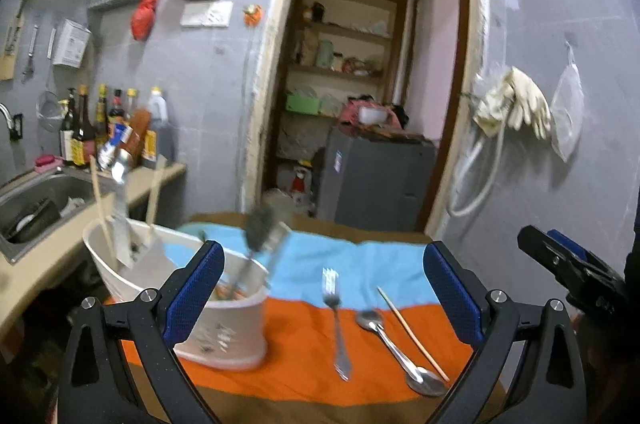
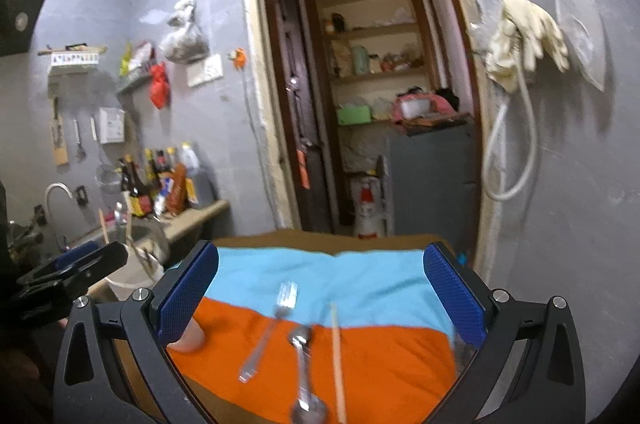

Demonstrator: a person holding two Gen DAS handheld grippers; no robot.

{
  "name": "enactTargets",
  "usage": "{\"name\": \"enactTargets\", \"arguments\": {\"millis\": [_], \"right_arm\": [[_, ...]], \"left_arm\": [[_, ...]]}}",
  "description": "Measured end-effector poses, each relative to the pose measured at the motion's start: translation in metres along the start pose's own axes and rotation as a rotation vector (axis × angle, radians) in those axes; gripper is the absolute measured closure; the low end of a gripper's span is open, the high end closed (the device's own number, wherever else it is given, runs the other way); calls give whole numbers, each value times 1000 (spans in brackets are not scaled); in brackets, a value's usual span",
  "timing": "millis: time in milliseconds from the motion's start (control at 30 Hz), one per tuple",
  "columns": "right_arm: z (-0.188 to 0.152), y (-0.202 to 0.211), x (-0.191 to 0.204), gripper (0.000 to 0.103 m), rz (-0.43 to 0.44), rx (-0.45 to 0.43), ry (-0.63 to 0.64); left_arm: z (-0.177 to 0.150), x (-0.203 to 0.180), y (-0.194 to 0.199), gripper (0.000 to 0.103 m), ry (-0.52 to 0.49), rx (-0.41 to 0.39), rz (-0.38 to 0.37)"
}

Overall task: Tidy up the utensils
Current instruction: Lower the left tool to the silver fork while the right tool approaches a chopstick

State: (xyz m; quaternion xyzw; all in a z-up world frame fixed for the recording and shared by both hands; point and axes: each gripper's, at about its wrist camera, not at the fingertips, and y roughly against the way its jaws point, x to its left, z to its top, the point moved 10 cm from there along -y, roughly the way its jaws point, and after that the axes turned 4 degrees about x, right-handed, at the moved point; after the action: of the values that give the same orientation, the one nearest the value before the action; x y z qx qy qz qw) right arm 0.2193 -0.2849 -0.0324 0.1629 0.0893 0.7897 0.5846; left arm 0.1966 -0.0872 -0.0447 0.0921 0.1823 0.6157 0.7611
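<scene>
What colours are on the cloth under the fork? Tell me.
The cloth has a light blue band beyond an orange band, with brown at its near edge; clearest in the left wrist view.

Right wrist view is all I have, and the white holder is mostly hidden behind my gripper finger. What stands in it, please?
Observer: In the left wrist view, the white holder has two wooden chopsticks and a flat metal utensil at its far end.
Operator: And at the near end?
Observer: A dark blurred utensil leans there; I cannot tell what kind it is.
Operator: Is the left gripper free?
Observer: Yes, the left gripper is open, with nothing between its fingers.
</scene>
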Motion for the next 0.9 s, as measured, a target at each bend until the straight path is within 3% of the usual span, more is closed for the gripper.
{"name": "enactTargets", "arguments": {"millis": [167,400,467,533,600,767,900], "right_arm": [[-19,-3,-36,0,-46,63,-26],[-52,-27,-67,0,-63,177,-52],[-64,-36,-68,3,-38,219,-63],[-73,-45,-68,13,-18,257,-69],[-82,-55,-65,21,8,301,-71],[-97,-78,-59,37,64,386,-62],[-108,-92,-52,47,99,440,-44]], "left_arm": [[-30,-26,-23,5,-19,89,-30],[-62,-37,-58,5,-53,214,18],[-71,-36,-72,6,-68,258,44],[-78,-35,-84,7,-73,286,57],[-84,-33,-94,13,-72,306,60],[-102,-29,-128,48,-78,409,102],[-113,-23,-152,61,-73,471,136]]}}
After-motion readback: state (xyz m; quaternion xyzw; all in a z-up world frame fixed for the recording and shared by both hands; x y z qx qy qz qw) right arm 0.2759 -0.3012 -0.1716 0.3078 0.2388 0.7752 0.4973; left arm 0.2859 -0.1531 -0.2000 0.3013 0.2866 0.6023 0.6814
